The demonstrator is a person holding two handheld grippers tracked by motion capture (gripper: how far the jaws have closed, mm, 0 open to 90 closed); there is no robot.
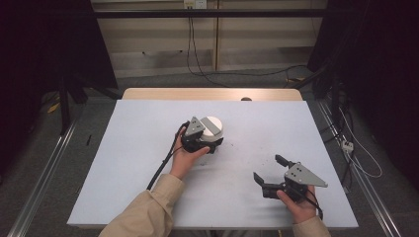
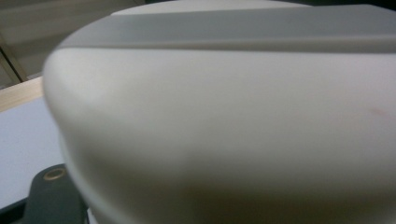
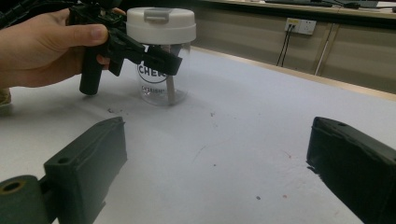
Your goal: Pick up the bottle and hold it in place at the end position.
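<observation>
A clear plastic jar (image 3: 161, 88) with a white lid (image 1: 212, 124) stands upright near the middle of the table. My left gripper (image 1: 215, 137) is shut on the jar just under the lid. One jaw lies along the jar's near side and the other is hidden behind it. In the left gripper view the lid (image 2: 224, 116) is very close and blurred, with one of the fingers (image 2: 49, 200) at the lower left. My right gripper (image 1: 267, 168) rests low at the front right, open, with nothing between its fingers (image 3: 88, 154). It points toward the jar from well short of it.
The white table top (image 1: 148, 163) carries a few small dark specks between the jar and the right gripper. Its wooden far edge (image 1: 212, 94) meets the floor space beyond, where cables hang down a wall. Metal rails run along both sides.
</observation>
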